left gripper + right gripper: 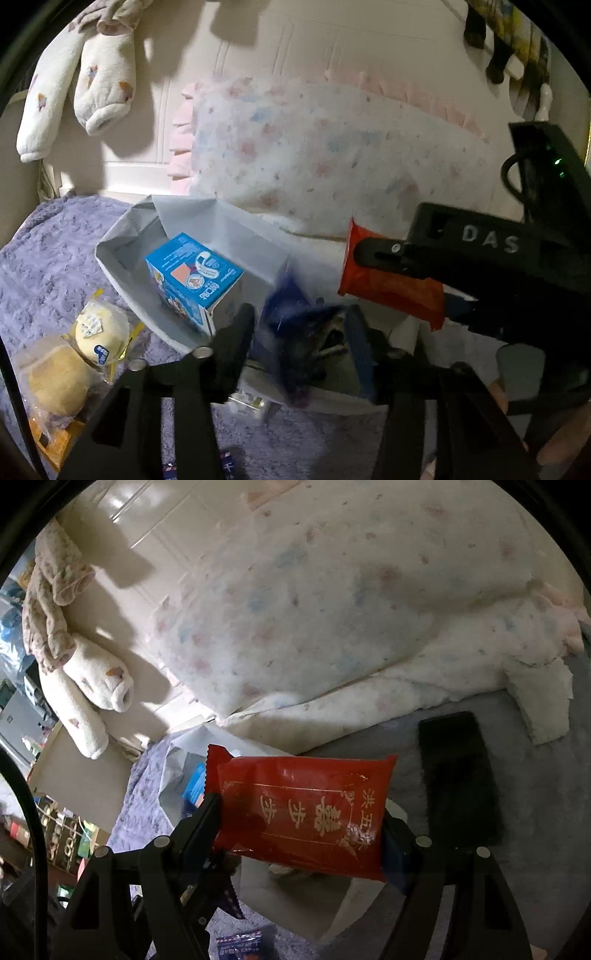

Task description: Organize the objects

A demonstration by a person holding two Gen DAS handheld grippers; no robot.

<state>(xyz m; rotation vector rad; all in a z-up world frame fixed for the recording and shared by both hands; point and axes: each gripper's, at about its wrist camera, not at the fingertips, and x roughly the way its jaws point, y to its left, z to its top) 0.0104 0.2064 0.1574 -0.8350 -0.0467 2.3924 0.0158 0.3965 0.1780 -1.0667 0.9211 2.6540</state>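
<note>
My right gripper [299,834] is shut on a red packet [303,808] with gold characters and holds it in the air. In the left wrist view the red packet [391,284] and the right gripper [384,269] hang over the right end of a grey fabric bin [236,229]. A blue carton [194,278] lies inside the bin. My left gripper [301,328] holds a blurred dark blue packet [295,332] between its fingers at the bin's near edge.
Two wrapped buns [81,350] lie on the purple blanket [55,258] at the left. A floral pillow [332,155] leans on the headboard behind the bin. A black flat object [461,775] lies on the blanket at the right. Small packets [240,945] lie near the front.
</note>
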